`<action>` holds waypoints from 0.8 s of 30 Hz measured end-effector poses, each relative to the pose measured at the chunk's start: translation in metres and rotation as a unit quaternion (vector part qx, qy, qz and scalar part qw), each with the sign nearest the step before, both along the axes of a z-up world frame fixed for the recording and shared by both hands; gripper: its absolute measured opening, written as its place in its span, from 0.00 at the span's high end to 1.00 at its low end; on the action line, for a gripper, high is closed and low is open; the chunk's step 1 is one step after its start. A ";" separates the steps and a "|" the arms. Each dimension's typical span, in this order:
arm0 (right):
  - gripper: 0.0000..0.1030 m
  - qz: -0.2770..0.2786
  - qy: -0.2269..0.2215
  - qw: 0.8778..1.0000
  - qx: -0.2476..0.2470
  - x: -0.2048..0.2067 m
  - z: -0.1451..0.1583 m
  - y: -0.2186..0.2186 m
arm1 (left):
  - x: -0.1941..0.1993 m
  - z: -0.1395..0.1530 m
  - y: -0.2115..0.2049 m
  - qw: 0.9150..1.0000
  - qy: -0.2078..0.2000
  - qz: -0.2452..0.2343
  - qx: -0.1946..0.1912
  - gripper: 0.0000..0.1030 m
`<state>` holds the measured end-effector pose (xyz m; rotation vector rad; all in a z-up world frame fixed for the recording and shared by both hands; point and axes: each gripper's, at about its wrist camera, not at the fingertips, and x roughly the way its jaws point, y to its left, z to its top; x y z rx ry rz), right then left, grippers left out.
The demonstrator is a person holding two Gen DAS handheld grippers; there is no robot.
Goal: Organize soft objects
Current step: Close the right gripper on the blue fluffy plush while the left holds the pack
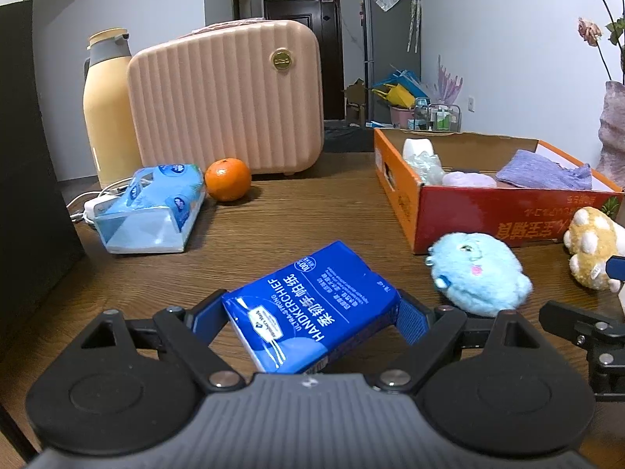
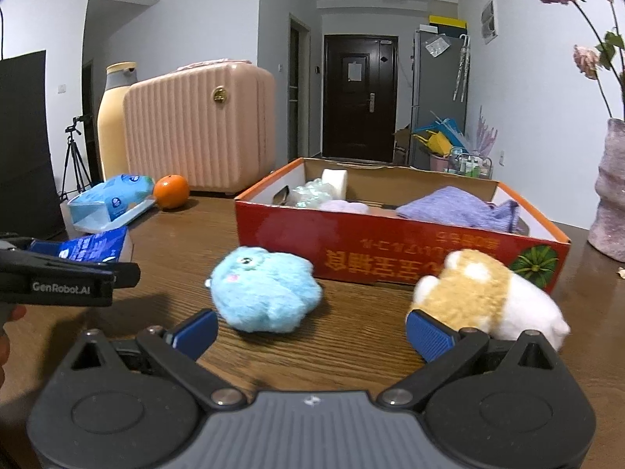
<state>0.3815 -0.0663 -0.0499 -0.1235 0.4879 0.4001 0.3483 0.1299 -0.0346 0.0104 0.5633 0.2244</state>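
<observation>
My left gripper (image 1: pixel 308 318) is shut on a blue handkerchief tissue pack (image 1: pixel 312 305), held tilted just above the wooden table (image 1: pixel 297 215); the pack also shows in the right wrist view (image 2: pixel 95 246). My right gripper (image 2: pixel 310 330) is open and empty, low over the table. A light blue plush (image 2: pixel 265 289) lies just ahead of its left finger. A tan and white plush (image 2: pixel 484 293) lies against its right finger (image 2: pixel 429 336). Behind them stands an orange-red cardboard box (image 2: pixel 390 242) holding a purple cloth (image 2: pixel 457 207) and other soft items.
A light blue tissue package (image 1: pixel 152 207), an orange (image 1: pixel 227 179), a pink hard case (image 1: pixel 226 97) and a yellow thermos (image 1: pixel 107 109) stand at the back left. A black panel (image 1: pixel 27 156) is at far left. A vase (image 2: pixel 609 195) with dried flowers stands at right.
</observation>
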 end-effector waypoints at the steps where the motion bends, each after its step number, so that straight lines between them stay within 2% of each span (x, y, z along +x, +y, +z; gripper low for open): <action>1: 0.00 0.001 0.001 1.000 0.000 0.002 0.000 0.003 | 0.000 0.000 0.003 1.000 0.000 0.001 0.001 0.14; 24: 0.00 0.004 0.036 0.999 -0.026 0.055 -0.012 0.071 | -0.001 0.000 0.051 1.000 -0.001 0.013 0.004 0.14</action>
